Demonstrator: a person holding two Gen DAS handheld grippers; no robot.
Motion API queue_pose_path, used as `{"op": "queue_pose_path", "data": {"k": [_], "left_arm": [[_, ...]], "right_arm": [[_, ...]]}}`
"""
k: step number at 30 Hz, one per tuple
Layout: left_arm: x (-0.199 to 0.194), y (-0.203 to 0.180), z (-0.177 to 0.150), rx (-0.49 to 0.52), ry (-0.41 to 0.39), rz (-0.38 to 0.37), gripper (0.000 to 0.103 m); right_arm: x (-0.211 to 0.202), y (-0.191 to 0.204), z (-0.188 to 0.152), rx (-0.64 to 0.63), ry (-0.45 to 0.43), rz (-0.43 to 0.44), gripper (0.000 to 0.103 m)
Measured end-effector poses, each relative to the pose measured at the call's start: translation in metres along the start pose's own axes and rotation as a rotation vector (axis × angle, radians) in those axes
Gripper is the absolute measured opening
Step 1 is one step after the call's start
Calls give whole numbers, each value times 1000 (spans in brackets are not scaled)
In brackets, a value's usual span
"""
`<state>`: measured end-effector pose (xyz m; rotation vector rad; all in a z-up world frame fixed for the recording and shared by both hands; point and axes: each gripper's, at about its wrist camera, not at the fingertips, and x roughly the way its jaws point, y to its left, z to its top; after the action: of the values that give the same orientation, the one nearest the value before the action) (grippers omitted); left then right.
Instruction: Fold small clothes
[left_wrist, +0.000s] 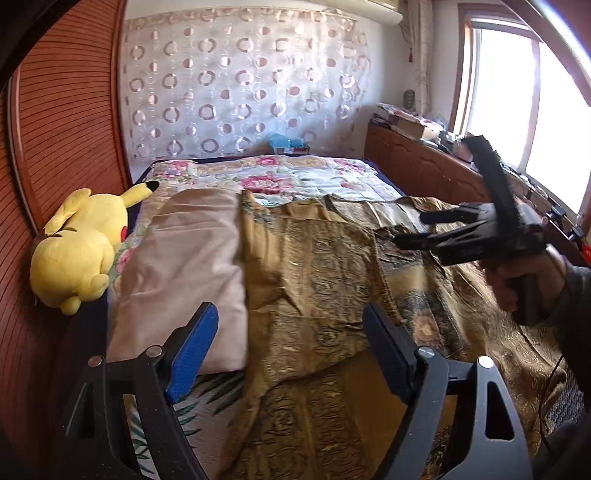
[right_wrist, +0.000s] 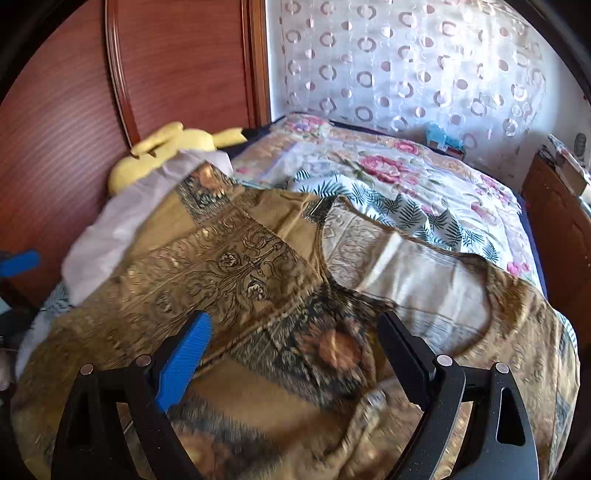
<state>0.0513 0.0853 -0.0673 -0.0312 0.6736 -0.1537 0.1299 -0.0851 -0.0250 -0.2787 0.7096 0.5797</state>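
While the gold patterned garment (left_wrist: 314, 266) lies spread across the bed (left_wrist: 295, 177), partly over a floral quilt (right_wrist: 388, 166) and touching a pale folded cloth (left_wrist: 184, 269) at its left edge, both tools hang above it with nothing between their fingers. The left tool (left_wrist: 291, 350) stands wide apart over the garment's near hem, and the right tool (right_wrist: 295, 354) is likewise wide just below the neckline (right_wrist: 406, 273); seen from the left, it is gripped in the person's hand (left_wrist: 517, 280). A yellow plush (left_wrist: 77, 247) rests by the wooden headboard (left_wrist: 62, 122).
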Motion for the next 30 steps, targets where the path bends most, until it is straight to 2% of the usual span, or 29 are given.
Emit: {"op": "queue_pose_path", "data": {"k": [8,14,22,30], "left_arm": [[11,-25,3,44,22,-35,81],[20,-40,7,75,41,-50,81],[30,-58,7,106,64,-75,81],[51,-76,7,146,127,-105,81]], "right_arm": [[-65,-29,-41,20,-91,-10,92],[-101,-50,-77,38,-122,-72,92],[-136,-78,-123,113,-120,-186,92],[-146,-124,-177,242,-71,-289,92]]}}
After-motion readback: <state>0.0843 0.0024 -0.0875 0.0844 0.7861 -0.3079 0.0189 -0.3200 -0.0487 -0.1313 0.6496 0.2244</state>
